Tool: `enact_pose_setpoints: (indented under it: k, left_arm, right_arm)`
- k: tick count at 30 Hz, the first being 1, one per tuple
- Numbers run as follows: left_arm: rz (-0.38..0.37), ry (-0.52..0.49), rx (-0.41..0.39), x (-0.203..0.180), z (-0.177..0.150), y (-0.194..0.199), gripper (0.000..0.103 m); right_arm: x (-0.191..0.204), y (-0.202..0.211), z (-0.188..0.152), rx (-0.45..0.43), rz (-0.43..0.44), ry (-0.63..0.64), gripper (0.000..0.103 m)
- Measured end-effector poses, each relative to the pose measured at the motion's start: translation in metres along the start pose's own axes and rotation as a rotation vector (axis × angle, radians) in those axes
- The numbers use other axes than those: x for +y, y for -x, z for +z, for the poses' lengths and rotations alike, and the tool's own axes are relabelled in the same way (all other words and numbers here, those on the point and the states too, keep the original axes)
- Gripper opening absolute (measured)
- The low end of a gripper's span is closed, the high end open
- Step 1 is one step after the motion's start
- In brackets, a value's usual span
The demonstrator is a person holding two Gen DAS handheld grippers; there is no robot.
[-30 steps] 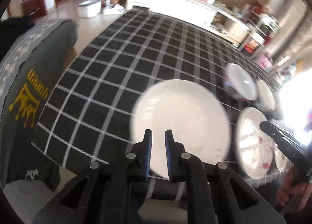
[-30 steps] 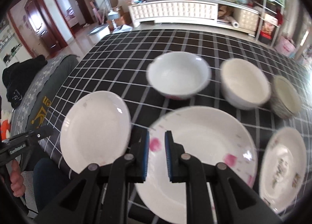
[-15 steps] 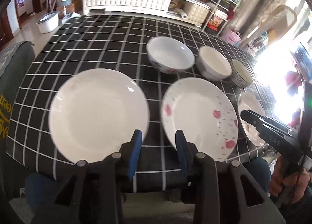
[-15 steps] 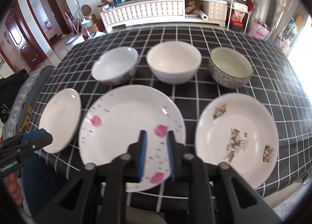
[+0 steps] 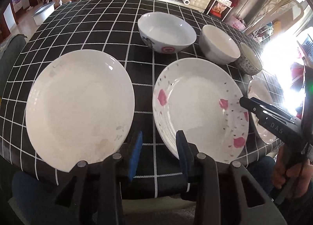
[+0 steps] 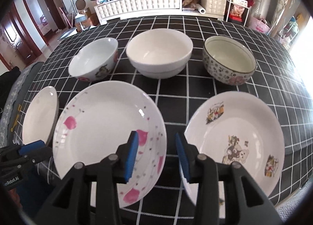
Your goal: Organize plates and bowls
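- Three plates sit in a near row on a black, white-gridded worktop (image 6: 215,29), with three bowls in a far row behind them.
- From left: a plain white plate (image 5: 80,107), a pink-petal plate (image 6: 109,137) and a cartoon-print plate (image 6: 234,142).
- Bowls from left: a red-emblem bowl (image 6: 93,58), a plain white bowl (image 6: 159,56) and a floral-patterned bowl (image 6: 228,61).
- The left gripper (image 5: 158,152) hovers at the near edge between the white and pink-petal plates, jaws spread wide, holding nothing.
- The right gripper (image 6: 156,156) hovers between the pink-petal and cartoon-print plates, jaws equally wide and empty.
- Risk: all three plates lie close to the near edge; a clumsy nudge could tip one off.
- Risk: glazed rims may slip from a shallow pinch.
- Gaps between plates are narrow; the far worktop beyond the bowls offers open room.
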State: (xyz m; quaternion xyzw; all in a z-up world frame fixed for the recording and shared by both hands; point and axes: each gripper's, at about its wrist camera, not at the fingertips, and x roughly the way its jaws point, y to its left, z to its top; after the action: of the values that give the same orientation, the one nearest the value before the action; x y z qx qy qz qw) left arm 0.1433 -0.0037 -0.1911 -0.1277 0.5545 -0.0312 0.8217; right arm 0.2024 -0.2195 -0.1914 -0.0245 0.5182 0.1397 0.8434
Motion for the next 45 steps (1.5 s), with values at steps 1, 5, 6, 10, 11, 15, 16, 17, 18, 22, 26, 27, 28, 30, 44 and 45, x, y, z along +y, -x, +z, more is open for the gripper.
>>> enact_pose_setpoints:
  k: [1, 5, 6, 10, 11, 15, 16, 17, 18, 22, 26, 27, 28, 30, 44, 45]
  left_arm:
    - [0.003, -0.004, 0.006, 0.001, 0.0, -0.001, 0.033]
    - [0.002, -0.01, 0.021, 0.0, 0.002, -0.01, 0.033]
    - [0.003, -0.012, 0.025, 0.0, 0.002, -0.012, 0.033]
    - [0.008, -0.004, 0.035, 0.001, 0.003, -0.018, 0.032]
    - [0.007, -0.01, 0.032, 0.0, 0.003, -0.019, 0.03]
    - [0.001, -0.023, 0.046, -0.003, 0.001, -0.023, 0.029]
    - [-0.002, -0.023, 0.048, -0.004, 0.001, -0.024, 0.029]
    - [-0.004, -0.022, 0.049, -0.004, 0.0, -0.025, 0.029]
    - [-0.005, -0.021, 0.051, -0.005, 0.0, -0.026, 0.029]
    - [-0.003, -0.027, 0.048, -0.006, -0.001, -0.028, 0.017]
    - [-0.02, -0.017, 0.049, -0.004, -0.001, -0.029, 0.014]
    - [-0.025, -0.012, 0.049, -0.003, -0.001, -0.03, 0.014]
    - [-0.029, -0.009, 0.048, -0.002, -0.001, -0.03, 0.014]
    - [-0.04, -0.004, 0.045, 0.0, -0.001, -0.029, 0.013]
    - [0.029, -0.07, 0.016, -0.006, -0.004, -0.019, 0.014]
    - [0.028, -0.07, 0.011, -0.005, -0.004, -0.017, 0.014]
  right_arm:
    - [-0.001, 0.0, 0.001, -0.004, -0.004, 0.001, 0.044]
    - [-0.006, -0.001, 0.006, -0.02, -0.02, 0.016, 0.044]
    - [-0.006, -0.004, 0.007, -0.012, -0.018, 0.019, 0.044]
    - [-0.006, -0.009, 0.008, -0.008, -0.023, 0.045, 0.044]
    - [-0.007, -0.009, 0.009, -0.008, -0.02, 0.044, 0.044]
    - [-0.008, -0.009, 0.011, -0.016, 0.001, 0.074, 0.044]
    - [-0.006, -0.011, 0.012, -0.013, 0.006, 0.091, 0.044]
    - [-0.005, -0.014, 0.013, 0.001, 0.016, 0.111, 0.044]
    - [-0.004, -0.019, 0.014, 0.02, 0.02, 0.123, 0.044]
    - [-0.003, -0.023, 0.011, 0.023, 0.028, 0.126, 0.037]
    - [-0.007, -0.022, 0.007, 0.025, 0.032, 0.081, 0.022]
    - [-0.006, -0.022, 0.006, 0.028, 0.024, 0.083, 0.02]
    - [-0.005, -0.023, 0.004, 0.033, 0.02, 0.086, 0.019]
    - [-0.004, -0.024, 0.002, 0.031, 0.022, 0.087, 0.019]
    - [0.001, -0.014, -0.004, -0.004, 0.01, 0.054, 0.017]
    - [0.002, -0.011, -0.005, -0.007, 0.01, 0.054, 0.017]
